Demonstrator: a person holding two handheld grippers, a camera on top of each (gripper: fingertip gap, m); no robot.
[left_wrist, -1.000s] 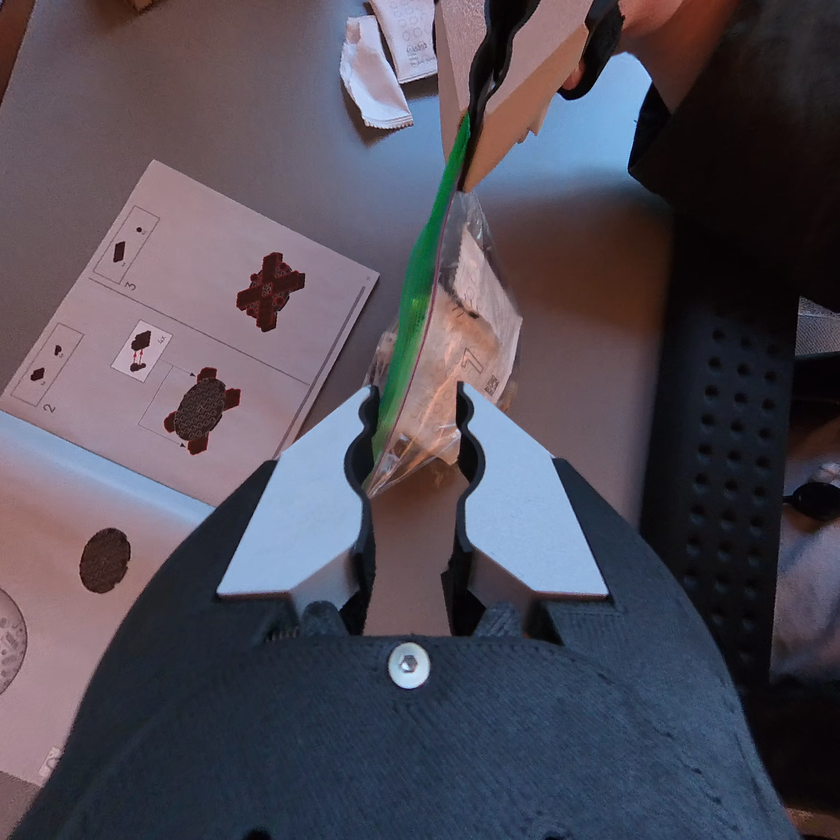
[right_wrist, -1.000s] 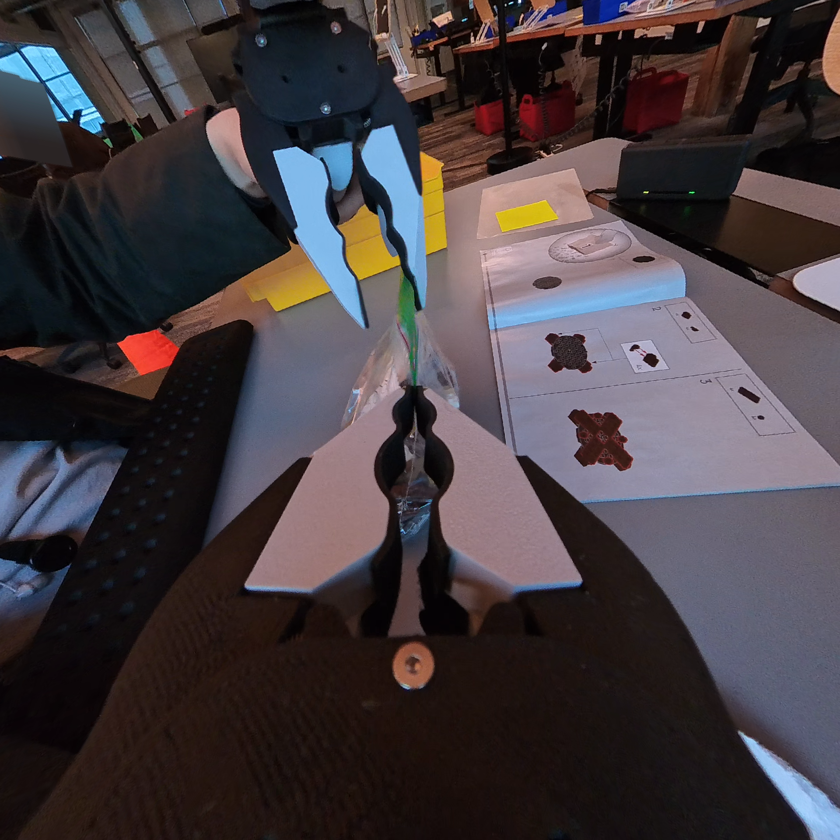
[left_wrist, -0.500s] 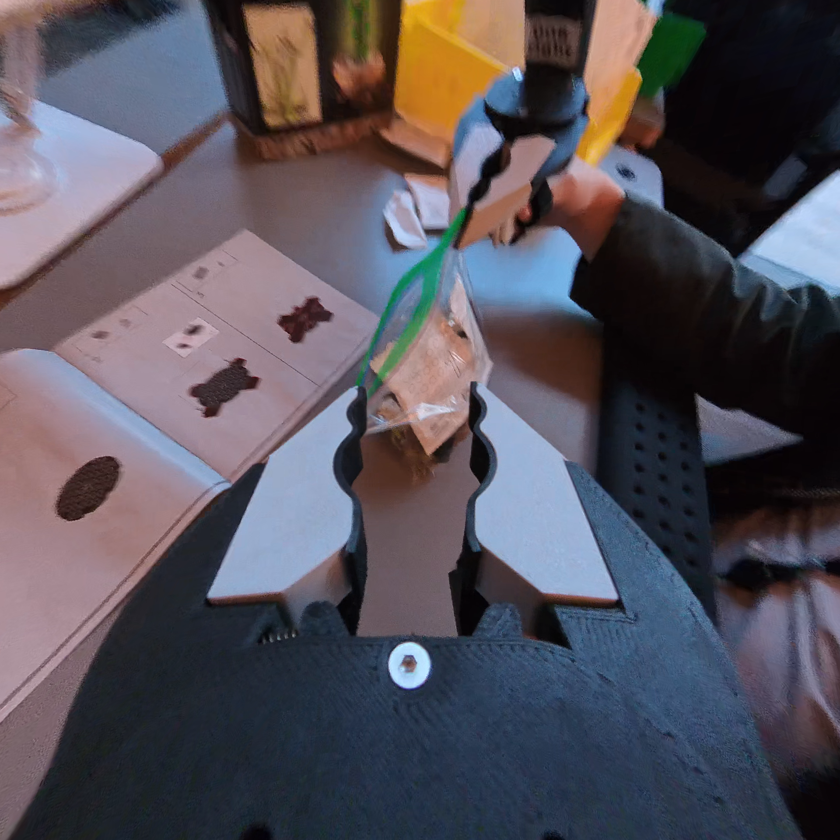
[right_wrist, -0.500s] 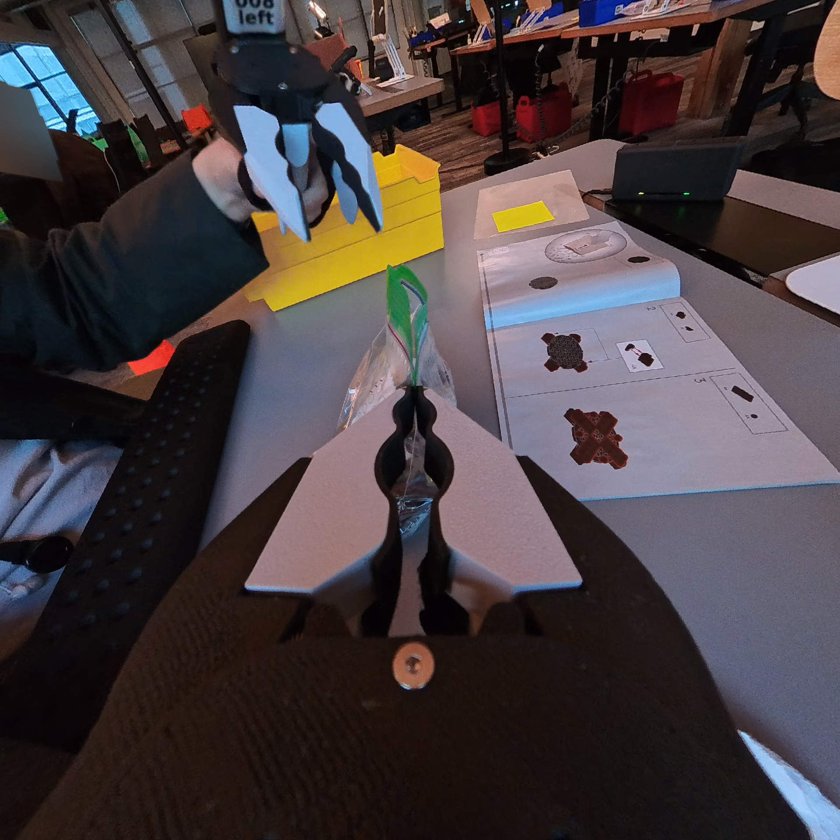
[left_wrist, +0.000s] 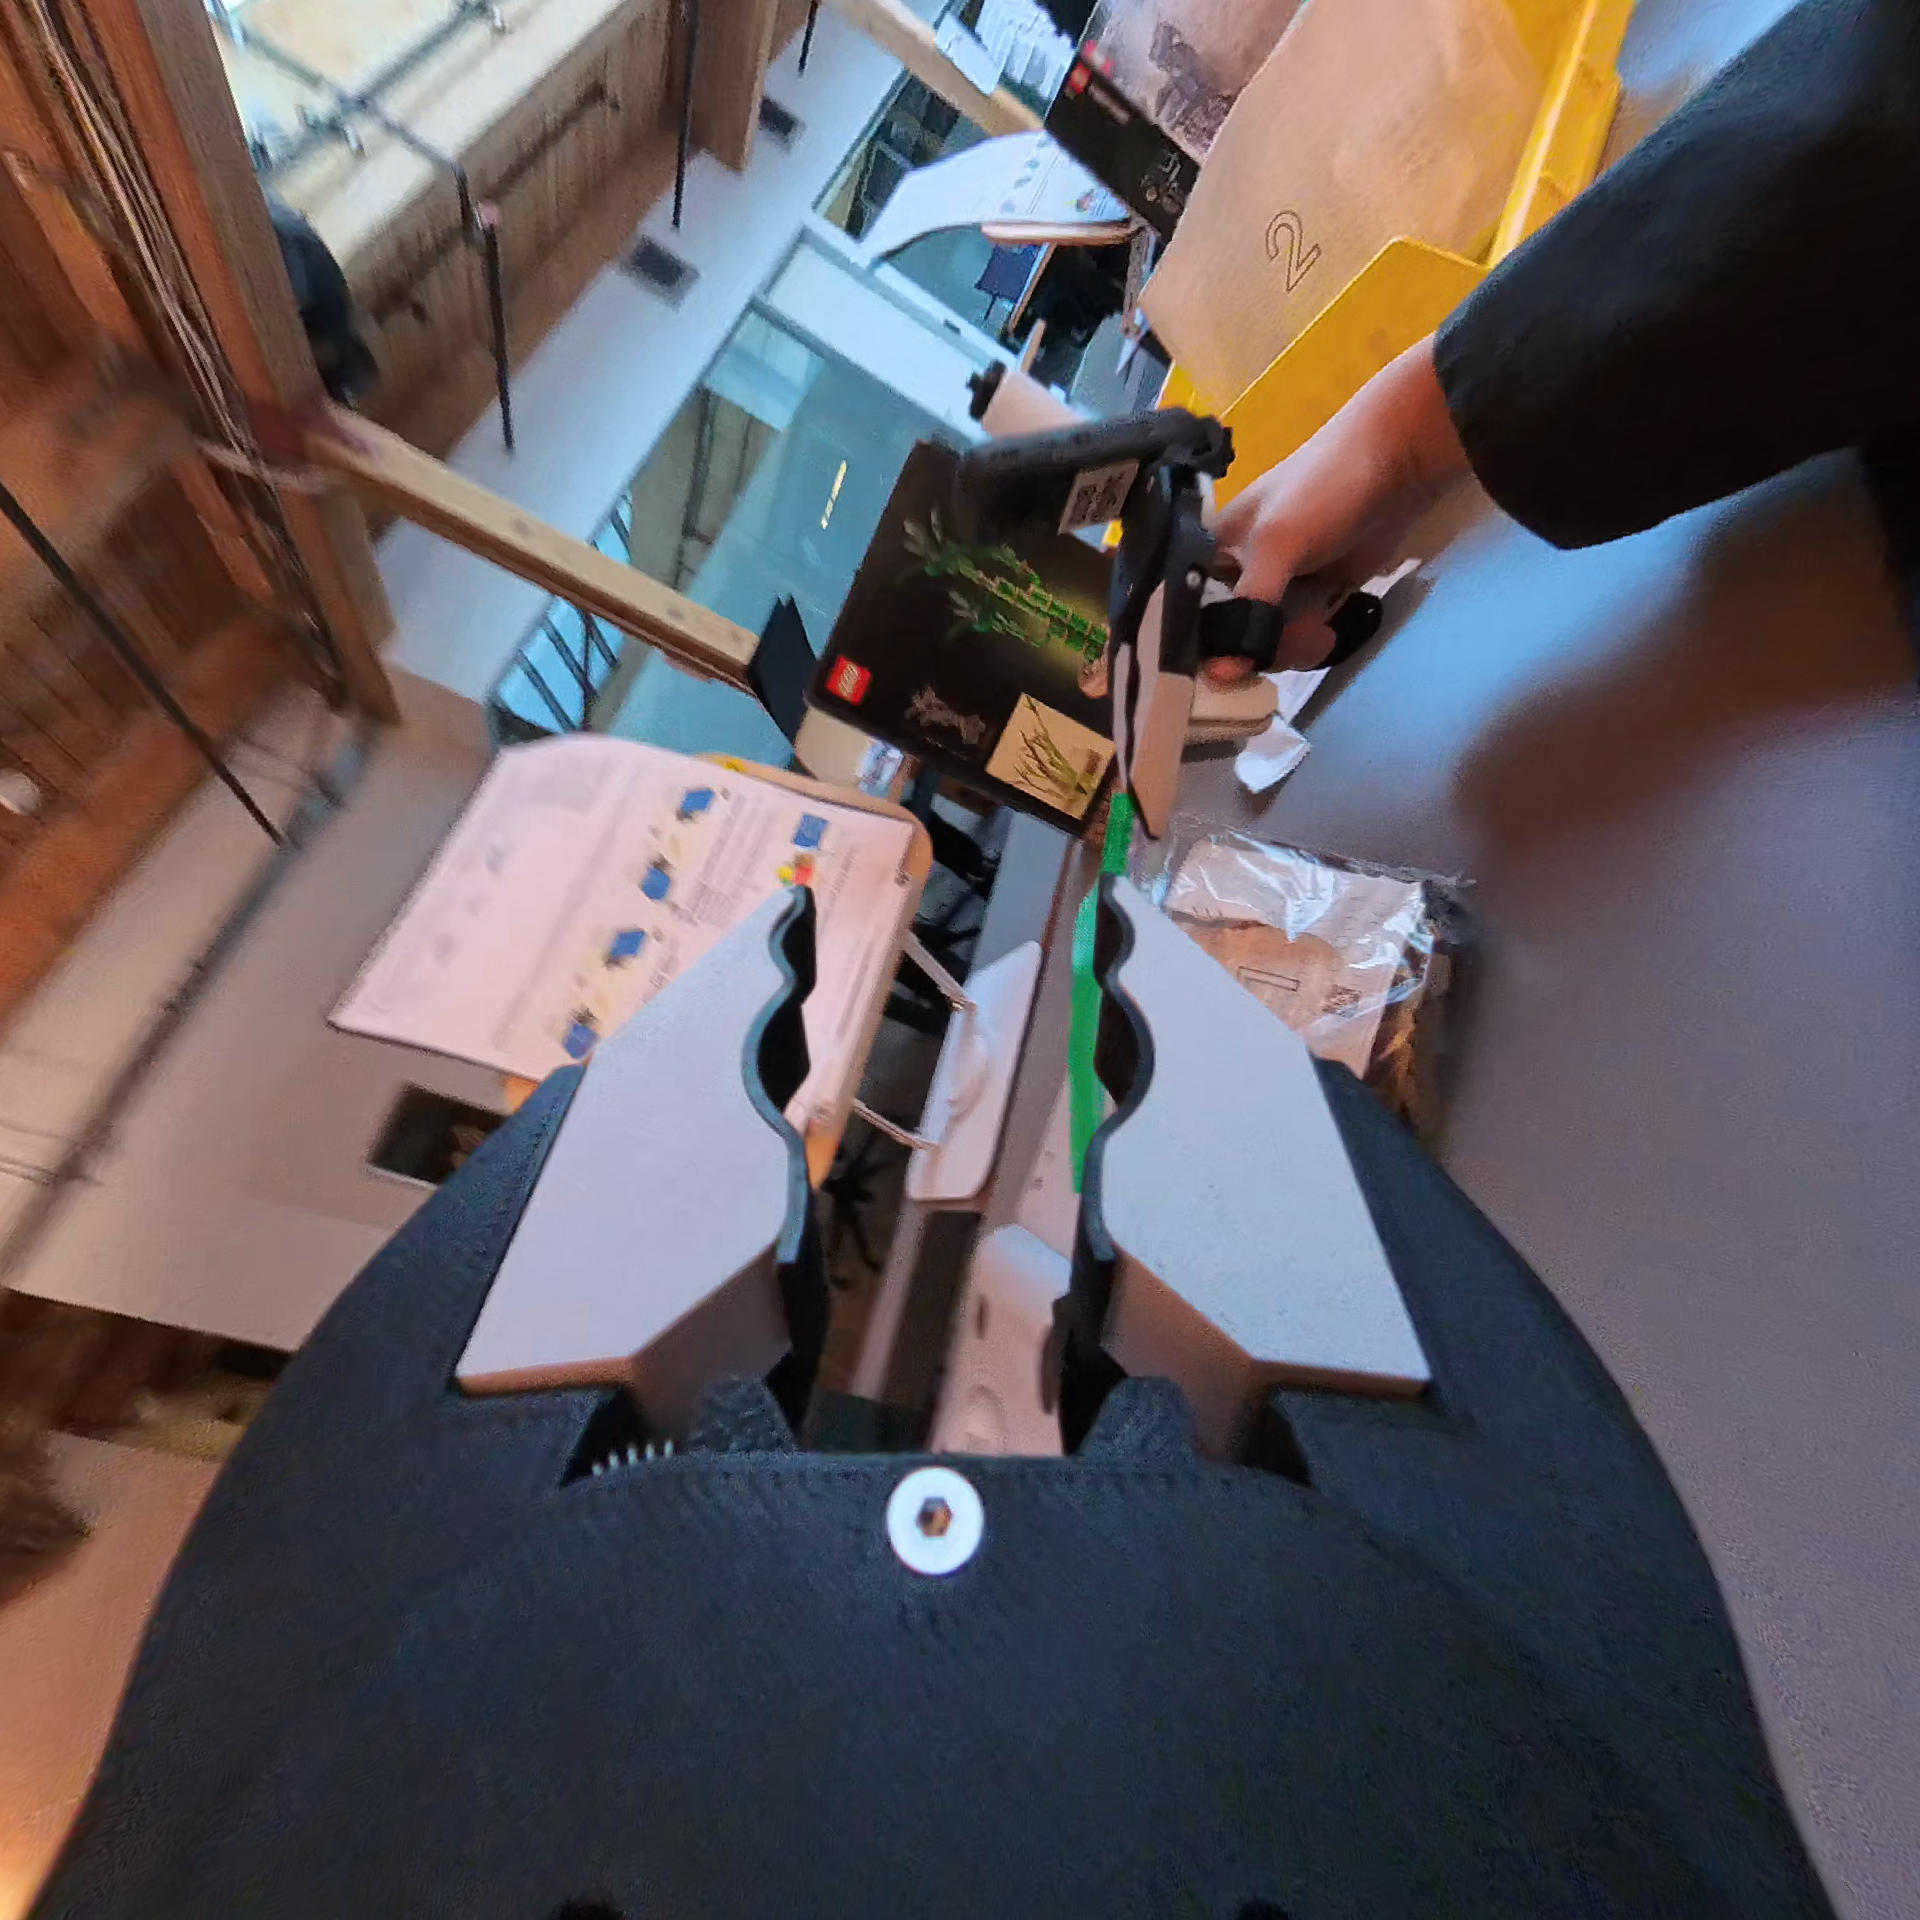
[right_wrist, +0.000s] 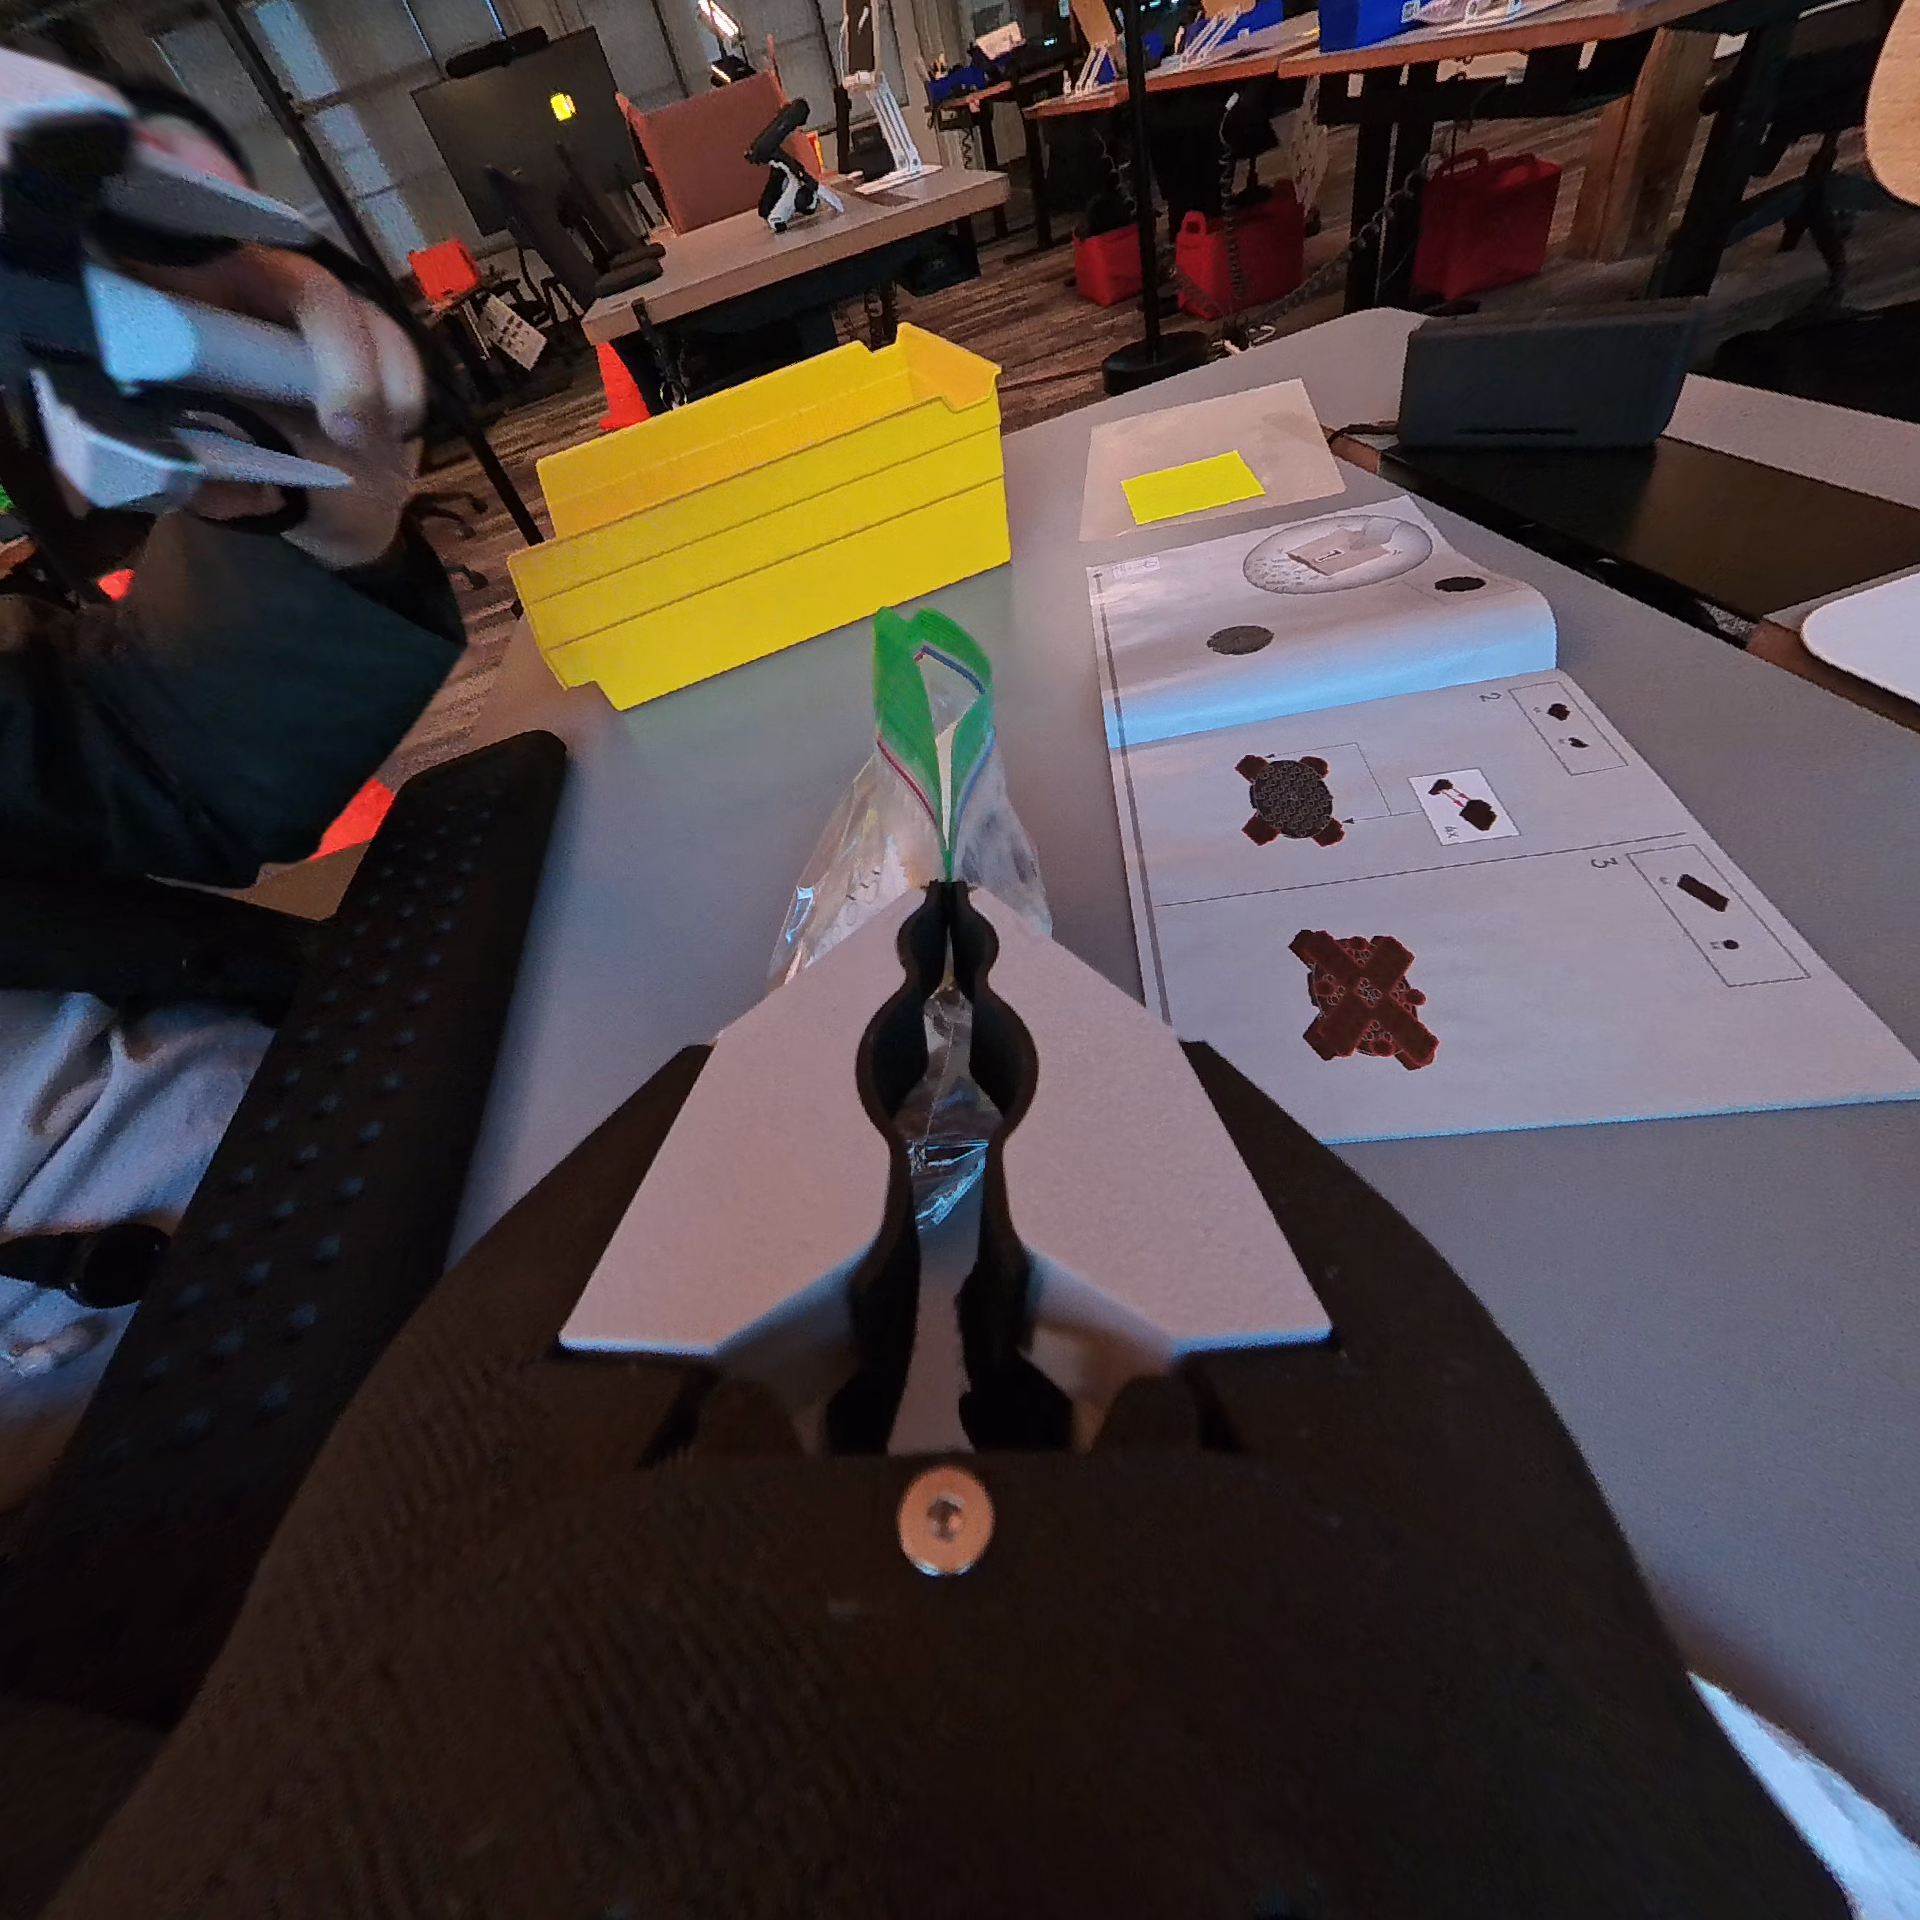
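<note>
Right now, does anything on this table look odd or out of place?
Only the clear zip bag: the right gripper pinches one corner, so it stands on edge, its green seal strip splayed partly open at the top. The left gripper is open and empty. The yellow bin and booklet sit tidy.

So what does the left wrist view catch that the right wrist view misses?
Only the left wrist view shows the dark box with plant pictures, a tan cardboard box and torn white wrappers. Only the right wrist view shows the open instruction booklet and a yellow note. Both show the clear zip bag with its green strip, pinched by the shut right gripper, the open left gripper, the yellow bin and the grey table.
</note>
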